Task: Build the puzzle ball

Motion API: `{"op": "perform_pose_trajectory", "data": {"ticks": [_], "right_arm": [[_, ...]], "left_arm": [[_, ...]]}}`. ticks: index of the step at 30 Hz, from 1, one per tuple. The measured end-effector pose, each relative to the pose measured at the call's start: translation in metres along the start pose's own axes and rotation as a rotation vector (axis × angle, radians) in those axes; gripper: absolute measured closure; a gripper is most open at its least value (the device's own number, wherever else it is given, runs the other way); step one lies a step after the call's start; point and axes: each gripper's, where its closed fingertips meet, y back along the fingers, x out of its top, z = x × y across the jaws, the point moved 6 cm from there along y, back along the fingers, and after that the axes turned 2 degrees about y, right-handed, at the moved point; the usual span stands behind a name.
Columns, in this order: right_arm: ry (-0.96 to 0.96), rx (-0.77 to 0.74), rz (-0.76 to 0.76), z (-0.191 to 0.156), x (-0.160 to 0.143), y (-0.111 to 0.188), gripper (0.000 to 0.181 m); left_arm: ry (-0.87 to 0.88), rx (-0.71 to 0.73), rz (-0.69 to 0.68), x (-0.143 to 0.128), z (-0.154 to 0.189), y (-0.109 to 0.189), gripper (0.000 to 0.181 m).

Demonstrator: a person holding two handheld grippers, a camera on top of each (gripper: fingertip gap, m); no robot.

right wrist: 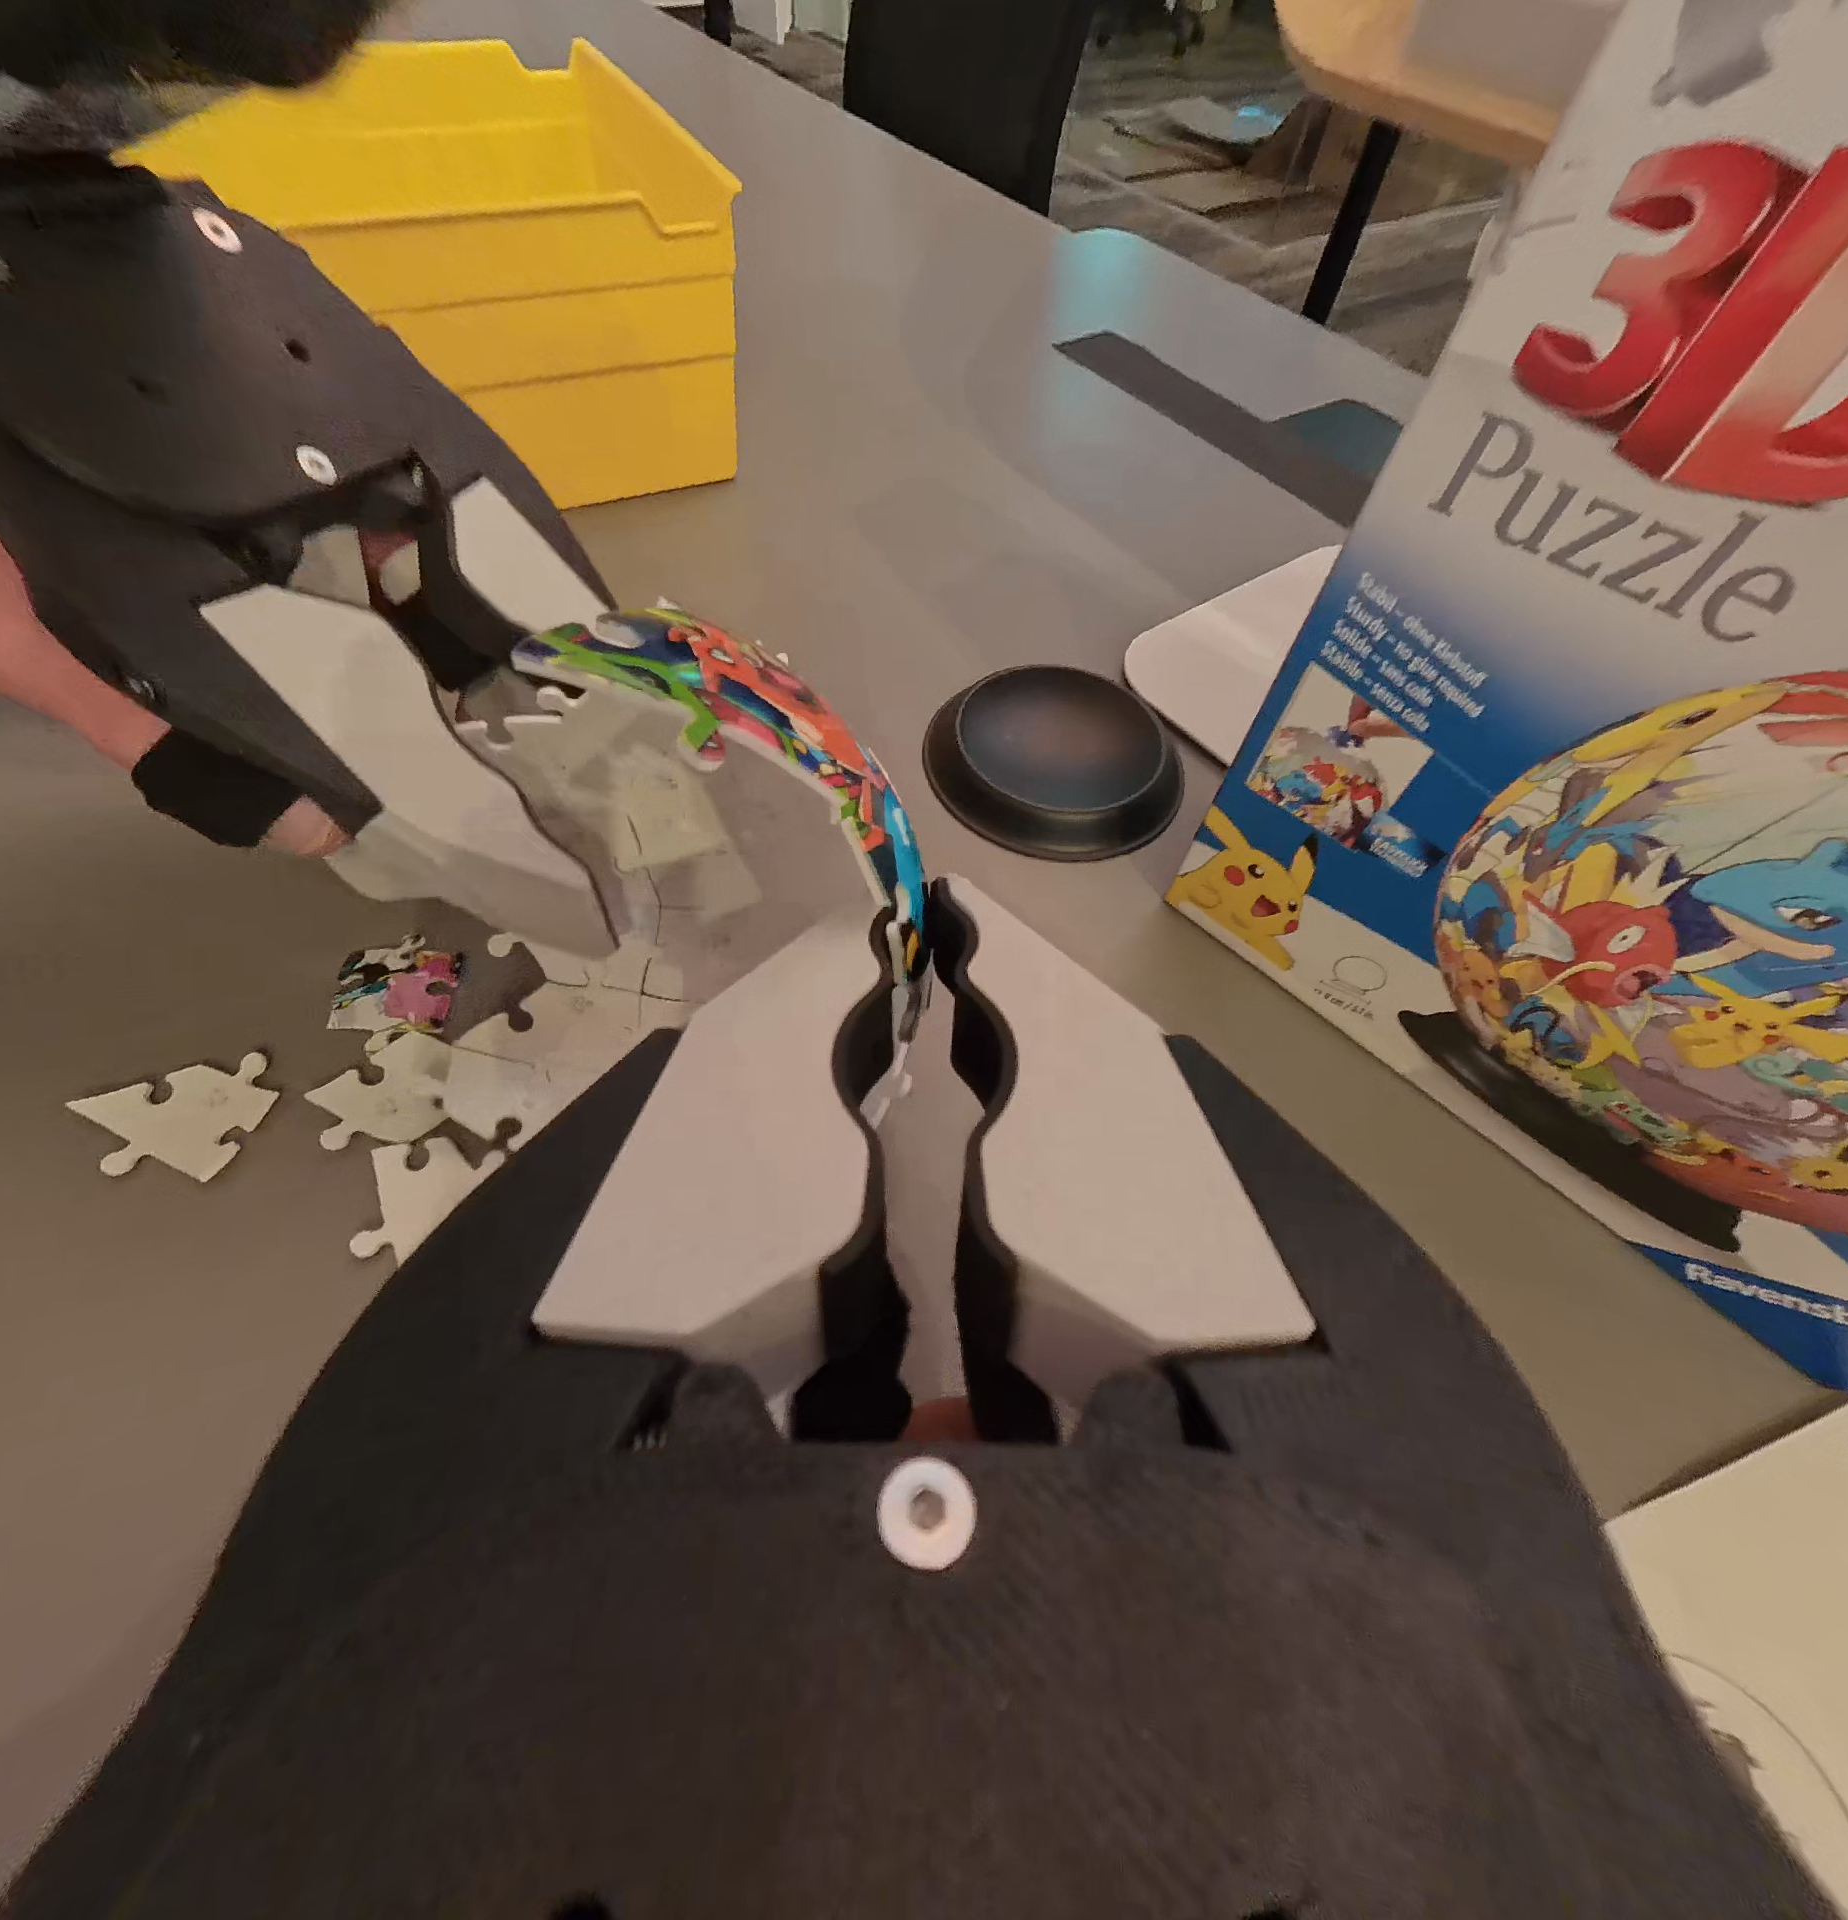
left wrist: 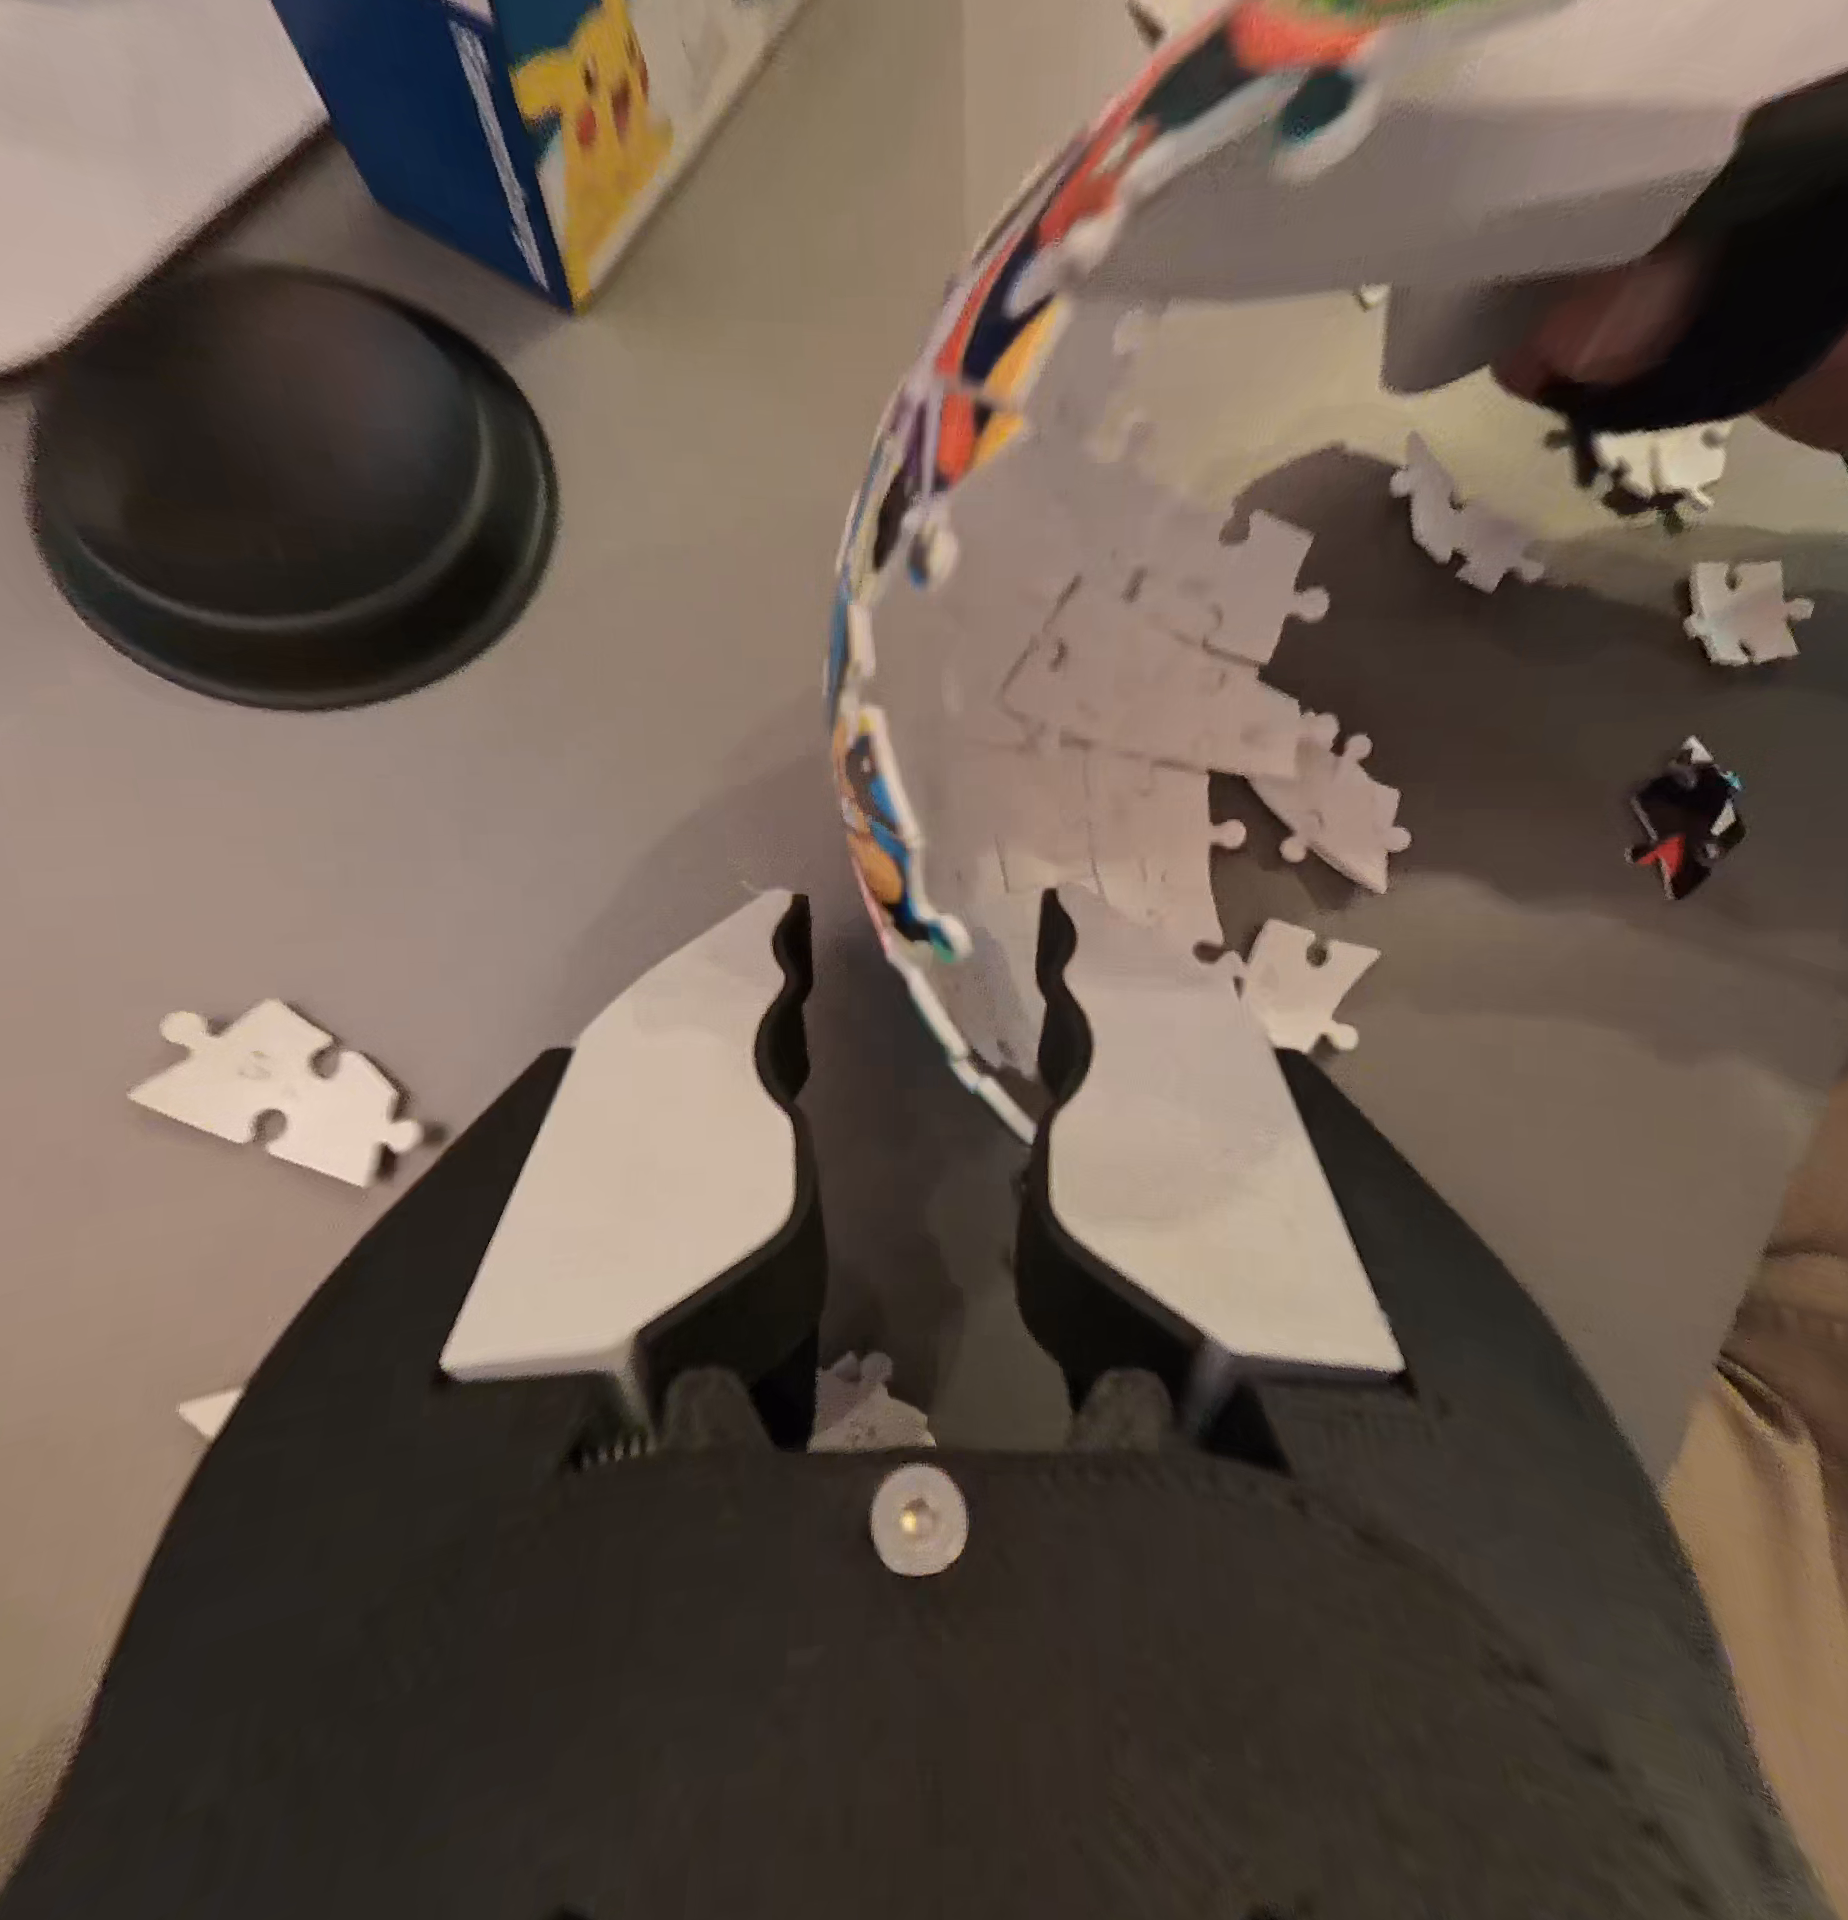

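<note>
The partly built puzzle ball [left wrist: 1107,665] is a curved shell, colourful outside and white inside, held up over the grey table. My left gripper [left wrist: 920,914] is open, and the shell's lower rim runs between its fingers without being clamped. My right gripper [right wrist: 915,925] is shut on the shell's [right wrist: 795,727] near edge. In the right wrist view the left gripper [right wrist: 515,675] sits at the shell's far end. In the left wrist view the right gripper's white finger [left wrist: 1471,208] is at the shell's top.
Loose pieces lie on the table [left wrist: 691,831], mostly white side up [left wrist: 276,1091] [right wrist: 182,1117], with one coloured piece [left wrist: 1684,816]. The black dome stand [right wrist: 1055,764] and the puzzle box [right wrist: 1574,831] stand to the right. A yellow bin [right wrist: 546,260] is at the back. Spacing between my two grippers at the tips: around 9 centimetres. The coloured piece [left wrist: 1684,816] sits 15 centimetres or so from the ends of my left fingers.
</note>
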Motion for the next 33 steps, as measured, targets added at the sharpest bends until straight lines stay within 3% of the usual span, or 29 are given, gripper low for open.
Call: {"op": "perform_pose_trajectory", "data": {"ticks": [6,13,19,22,24,33], "right_arm": [[0.07,-0.042,0.052,-0.004,0.009,0.006,0.179],[0.106,-0.076,0.093,-0.002,0.02,0.014,0.179],[0.12,-0.083,0.114,-0.006,0.024,0.016,0.178],[0.117,-0.094,0.117,-0.004,0.024,0.017,0.179],[0.121,-0.096,0.119,-0.003,0.025,0.018,0.18],[0.157,-0.141,0.094,-0.007,0.026,0.018,0.181]], "left_arm": [[0.062,-0.047,-0.011,-0.002,0.002,-0.007,0.161],[0.172,-0.086,0.128,0.007,-0.005,-0.002,0.177],[0.217,-0.119,0.163,0.007,-0.009,-0.001,0.178],[0.241,-0.151,0.173,0.008,-0.007,-0.002,0.168],[0.242,-0.153,0.185,0.009,-0.007,-0.001,0.176],[0.237,-0.05,0.181,0.012,-0.013,0.002,0.172]]}}
